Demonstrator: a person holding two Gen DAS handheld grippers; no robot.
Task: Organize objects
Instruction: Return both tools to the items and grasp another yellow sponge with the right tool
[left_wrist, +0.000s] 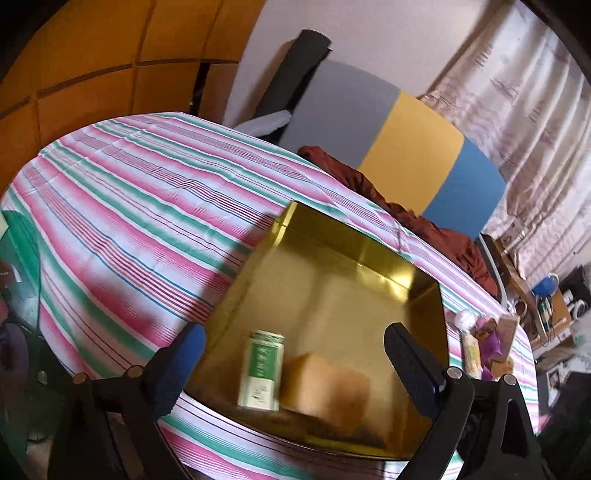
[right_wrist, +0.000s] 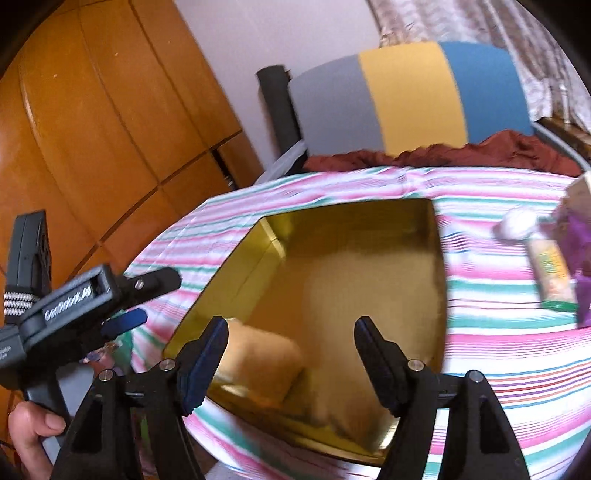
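A shiny gold tin (left_wrist: 354, 254) lies open on the striped tablecloth (left_wrist: 122, 206). Inside it, near the front wall, stand a small green and white can (left_wrist: 263, 371) and a tan spongy block (left_wrist: 328, 384) side by side. My left gripper (left_wrist: 295, 332) hovers open over the tin's near part, with the can and block below its gap and untouched. From the right wrist view the same tin (right_wrist: 347, 210) shows the tan block (right_wrist: 258, 365) in its near left corner. My right gripper (right_wrist: 291, 321) is open above it, holding nothing. The left gripper (right_wrist: 155, 297) appears at the tin's left side.
Right of the tin lie a white ball (right_wrist: 517, 225), a yellow-green packet (right_wrist: 552, 273) and a purple packet (right_wrist: 580, 236). A grey, yellow and blue chair back (right_wrist: 406, 99) and dark red cloth (right_wrist: 480, 151) stand behind the table. A wooden wardrobe (right_wrist: 92, 129) fills the left.
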